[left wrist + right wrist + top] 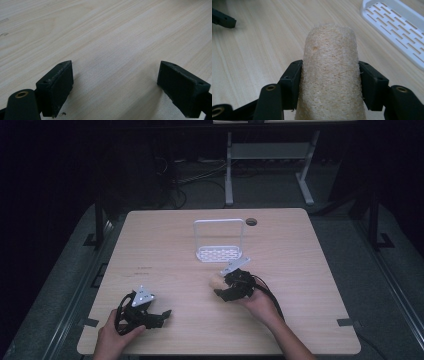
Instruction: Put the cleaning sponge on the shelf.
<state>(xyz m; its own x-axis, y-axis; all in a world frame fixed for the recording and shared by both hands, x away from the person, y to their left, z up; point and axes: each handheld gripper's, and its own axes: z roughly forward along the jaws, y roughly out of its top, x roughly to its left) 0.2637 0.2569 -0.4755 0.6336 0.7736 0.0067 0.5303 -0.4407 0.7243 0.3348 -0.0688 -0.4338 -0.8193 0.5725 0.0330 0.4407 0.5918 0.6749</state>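
A tan loofah sponge [329, 72], a rough fibrous cylinder, lies lengthwise between the jaws of my right gripper [329, 82], which is shut on its sides. In the high view the right gripper [235, 285] sits right of the table's middle, with the loofah's end [215, 281] sticking out to its left. A white slotted rack [219, 241] with a tall wire handle stands just beyond it, and its slotted base [397, 27] shows at the upper right of the right gripper view. My left gripper [150, 315] rests near the front left, open [115, 85] over bare wood.
The light wooden table [165, 240] has a round cable hole [251, 222] near its far edge. A metal desk frame [270, 165] stands on the dark floor behind. The left gripper's jaw tip [223, 18] shows at the top left of the right gripper view.
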